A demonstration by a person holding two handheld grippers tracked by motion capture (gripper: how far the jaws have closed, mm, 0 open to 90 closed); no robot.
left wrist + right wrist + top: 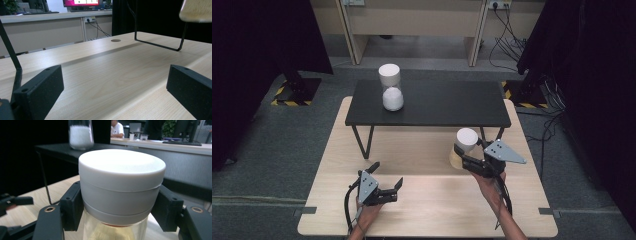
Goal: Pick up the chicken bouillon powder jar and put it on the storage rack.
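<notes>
A sand timer with a white cap and yellowish sand hangs slightly above the light wooden table, to the right of its middle. My right gripper is shut on it, and in the right gripper view the pads press just under the white cap. A second sand timer with white sand stands upright on the left part of the black shelf. My left gripper rests low over the table's front left, open with nothing between its pads. The held timer's lower end appears at the top right of the left gripper view.
The black shelf stands on thin wire legs across the back of the table. Bare wood lies between the two grippers. Dark curtains hang at both sides, with cables on the floor at the right.
</notes>
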